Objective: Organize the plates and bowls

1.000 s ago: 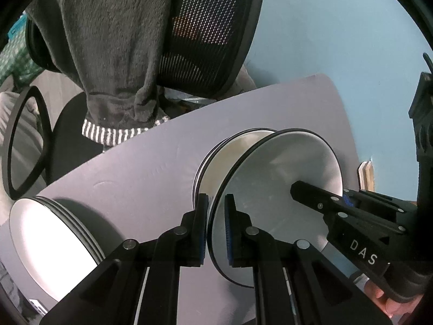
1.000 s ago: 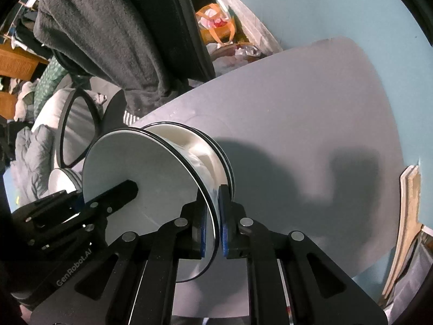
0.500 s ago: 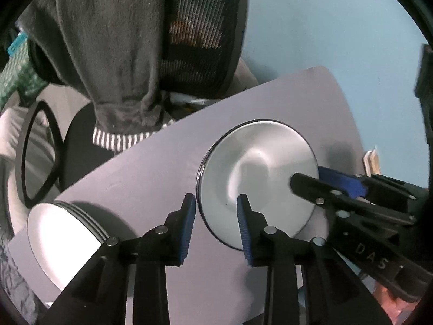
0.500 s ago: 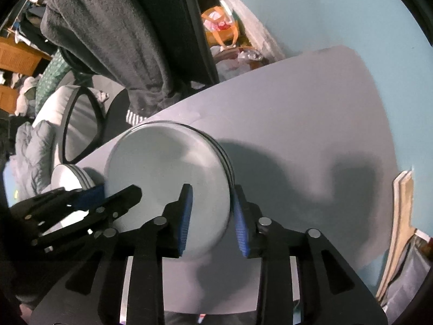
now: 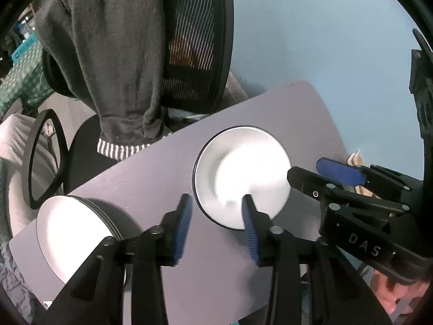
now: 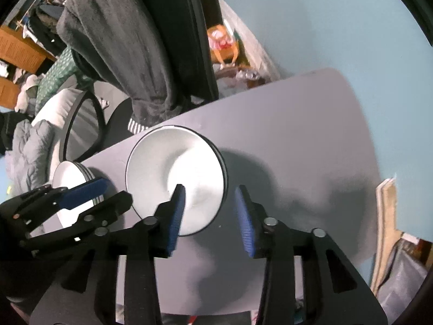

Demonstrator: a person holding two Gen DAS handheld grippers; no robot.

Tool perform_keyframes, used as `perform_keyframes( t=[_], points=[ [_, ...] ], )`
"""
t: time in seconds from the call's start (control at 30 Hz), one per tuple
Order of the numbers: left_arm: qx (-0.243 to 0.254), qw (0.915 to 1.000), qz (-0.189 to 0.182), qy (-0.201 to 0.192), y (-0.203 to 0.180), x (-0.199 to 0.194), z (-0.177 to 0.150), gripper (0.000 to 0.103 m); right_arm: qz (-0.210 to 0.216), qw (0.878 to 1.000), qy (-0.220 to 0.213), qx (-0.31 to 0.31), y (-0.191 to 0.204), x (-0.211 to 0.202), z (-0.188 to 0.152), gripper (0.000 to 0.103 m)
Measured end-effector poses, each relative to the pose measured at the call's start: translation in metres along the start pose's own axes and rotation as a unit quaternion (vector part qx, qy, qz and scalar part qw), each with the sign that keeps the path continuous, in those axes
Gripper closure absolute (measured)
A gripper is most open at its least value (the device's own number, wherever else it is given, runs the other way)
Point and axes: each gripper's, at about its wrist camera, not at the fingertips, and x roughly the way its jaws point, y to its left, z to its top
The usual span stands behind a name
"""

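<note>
My left tongs (image 5: 216, 222) and my right tongs (image 6: 209, 212) are both spreading apart right now, and nothing is pinched in either pair. The bowl (image 5: 242, 177) sits free below them on the grey surface (image 5: 151, 173), mouth up, on top of other bowls whose dark rims show under it in the right wrist view. The stack of plates (image 5: 71, 233) stands apart from it, nearer the surface's edge on my left side.

The nearest risk, as I judge it, is the bowl stack itself. From the left wrist view one blue pad (image 5: 249, 230) overlaps the bowl's near rim, and from the right wrist view a pad (image 6: 176, 216) crosses its inside. I cannot tell how much air there is between pad and rim. If I swing either hand sideways while low, a pad could catch the lip and drag the top bowl off centre or tip the stack.

The second risk is the two tools meeting. The right tongs show close on the edge of the left view, and the left tongs crowd the edge of the right view; opening wider while that near could knock them together.

Third, the plate stack lies near the surface's edge, beside the chair (image 5: 194, 40) with the grey garment (image 5: 108, 54) hung over it. A careless reach for it could push it outward.
</note>
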Motion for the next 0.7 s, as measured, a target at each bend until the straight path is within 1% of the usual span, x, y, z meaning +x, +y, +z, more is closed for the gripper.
perform_keyframes(
  t=[0.03, 0.1, 0.23, 0.37, 0.4, 0.43, 0.47, 0.53, 0.7],
  points=[
    [0.000, 0.9999, 0.000, -0.013, 0.000, -0.008, -0.003, 0.053, -0.003, 1.000, -0.007, -0.004, 0.001, -0.005, -0.001, 0.055],
    [0.000, 0.9995, 0.000, -0.033, 0.001, -0.020, -0.007, 0.053, -0.007, 1.000, -0.021, -0.012, 0.003, -0.015, -0.003, 0.049],
    [-0.013, 0.9983, 0.001, -0.057, 0.007, -0.041, -0.017, 0.052, -0.009, 0.999, -0.044, -0.026, 0.007, -0.034, -0.010, 0.042],
    [-0.037, 0.9966, 0.002, -0.074, 0.017, -0.060, -0.031, 0.050, -0.005, 0.998, -0.061, -0.030, 0.011, -0.048, -0.015, 0.040],
    [-0.044, 0.9959, 0.003, -0.079, 0.020, -0.065, -0.035, 0.048, -0.002, 0.997, -0.065, -0.031, 0.012, -0.052, -0.016, 0.039],
    [-0.050, 0.9950, 0.004, -0.086, 0.023, -0.070, -0.039, 0.043, -0.001, 0.997, -0.068, -0.032, 0.014, -0.054, -0.018, 0.038],
    [-0.054, 0.9943, 0.007, -0.092, 0.026, -0.074, -0.043, 0.040, -0.001, 0.997, -0.071, -0.034, 0.016, -0.056, -0.019, 0.038],
    [-0.063, 0.9924, 0.013, -0.104, 0.031, -0.083, -0.052, 0.040, 0.000, 0.996, -0.074, -0.042, 0.021, -0.060, -0.023, 0.036],
    [-0.092, 0.9894, 0.017, -0.111, 0.048, -0.093, -0.068, 0.037, -0.004, 0.994, -0.083, -0.064, 0.033, -0.066, -0.034, 0.036]
  ],
)
